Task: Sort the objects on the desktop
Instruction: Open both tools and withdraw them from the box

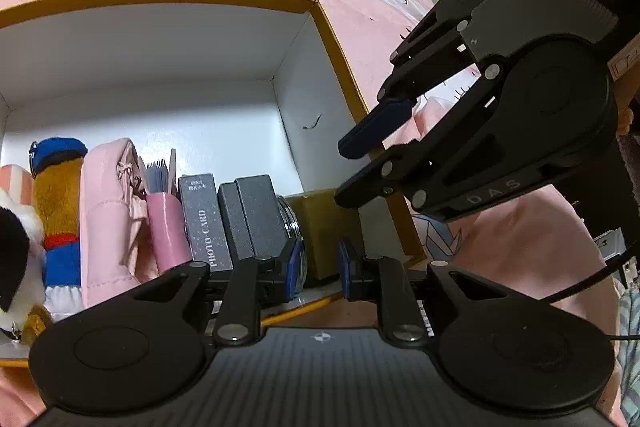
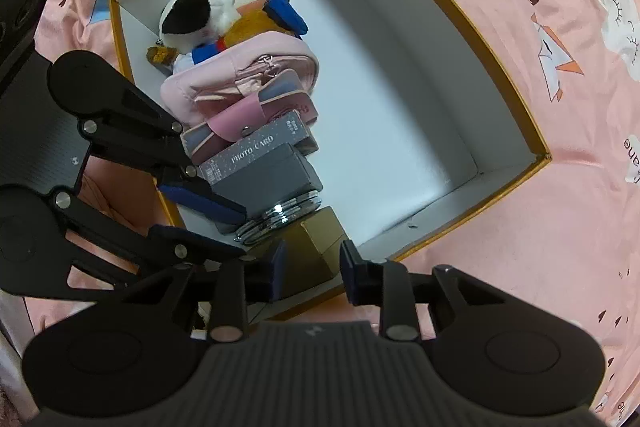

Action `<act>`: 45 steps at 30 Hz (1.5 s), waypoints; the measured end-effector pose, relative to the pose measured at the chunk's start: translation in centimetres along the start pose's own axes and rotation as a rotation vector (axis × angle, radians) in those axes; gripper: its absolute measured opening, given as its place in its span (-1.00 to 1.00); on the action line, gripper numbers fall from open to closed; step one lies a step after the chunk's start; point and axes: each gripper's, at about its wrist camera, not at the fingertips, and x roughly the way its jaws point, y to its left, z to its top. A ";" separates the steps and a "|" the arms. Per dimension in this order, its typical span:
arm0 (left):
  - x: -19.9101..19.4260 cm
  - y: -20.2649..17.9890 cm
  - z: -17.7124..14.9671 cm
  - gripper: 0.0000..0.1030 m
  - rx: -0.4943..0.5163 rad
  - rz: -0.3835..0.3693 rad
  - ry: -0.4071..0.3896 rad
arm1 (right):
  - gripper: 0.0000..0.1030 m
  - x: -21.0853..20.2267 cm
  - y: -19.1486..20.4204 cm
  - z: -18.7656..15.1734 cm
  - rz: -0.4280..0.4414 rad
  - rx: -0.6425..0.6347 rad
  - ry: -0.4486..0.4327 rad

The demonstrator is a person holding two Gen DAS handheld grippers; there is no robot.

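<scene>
Brown box point(image 2: 320, 239) half-hidden, round tin point(image 2: 280, 217) partly covered

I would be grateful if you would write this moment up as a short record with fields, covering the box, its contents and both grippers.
container: orange-rimmed box, white inside, on a pink printed bedcover
contents: one row along one wall: plush toys, pink pouch, pink card wallet, PHOTO CARD box, grey box, round metal tin, tan box
free space: the rest of the floor is bare
left gripper: open, holds nothing, at the tin
right gripper: open, above the tan box, not gripping it
</scene>
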 end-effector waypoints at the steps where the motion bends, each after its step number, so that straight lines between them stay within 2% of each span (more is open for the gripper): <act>1: -0.2 0.0 0.0 -0.57 0.000 -0.009 -0.003 | -0.41 -0.2 -0.1 -0.1 -0.009 -0.005 -0.004; 3: -0.8 0.1 -0.1 -0.57 0.007 -0.011 -0.012 | -0.44 -0.2 -0.2 0.2 -0.039 -0.018 -0.020; 4: -1.1 0.1 -0.1 -0.57 0.012 0.000 -0.018 | -0.55 -0.1 -0.1 0.4 -0.052 -0.019 -0.020; 7: -2.6 0.4 0.0 -0.57 0.023 0.057 -0.051 | -0.71 0.9 -0.3 1.3 -0.069 -0.045 -0.001; 12: -4.0 2.1 -0.3 -0.57 0.004 0.146 -0.085 | -0.76 3.7 -0.4 2.9 -0.116 -0.127 0.057; 17: -3.6 3.6 -0.9 -0.57 -0.028 0.139 -0.081 | -0.77 6.1 -0.7 3.9 -0.080 -0.155 0.102; 18: -3.4 3.6 -0.9 -0.57 -0.028 0.137 -0.079 | -0.81 6.6 -0.7 4.0 -0.070 -0.160 0.115; 19: -3.4 3.6 -0.9 -0.57 -0.023 0.134 -0.084 | -0.98 7.1 -0.6 4.0 -0.050 -0.165 0.127; 20: -3.5 3.8 -0.8 -0.57 -0.020 0.132 -0.089 | -0.98 7.4 -0.6 3.9 -0.028 -0.165 0.135; 25: -3.7 4.0 -0.6 -0.57 -0.015 0.117 -0.098 | -0.98 8.5 -0.6 3.6 -0.030 -0.175 0.182; 30: -3.7 3.7 -0.6 -0.57 -0.009 0.118 -0.101 | -0.97 6.3 -1.4 3.9 -0.055 -0.133 0.123; 32: -3.9 3.6 -0.6 -0.57 -0.006 0.121 -0.104 | -0.97 5.7 -1.5 4.1 -0.030 -0.115 0.101; 33: -4.0 3.5 -0.6 -0.57 -0.004 0.124 -0.107 | -0.99 5.6 -1.3 4.1 -0.010 -0.107 0.098; 39: -4.4 3.0 -0.8 -0.57 0.009 0.138 -0.111 | -0.99 6.2 -0.7 3.3 -0.064 -0.116 0.119; 41: -4.9 2.7 -0.8 -0.57 0.015 0.133 -0.120 | -0.97 4.7 -0.9 3.0 -0.081 -0.086 0.067; 45: -6.7 1.7 -1.1 -0.57 0.030 0.096 -0.136 | -0.92 -0.2 -1.0 1.1 -0.079 0.054 -0.094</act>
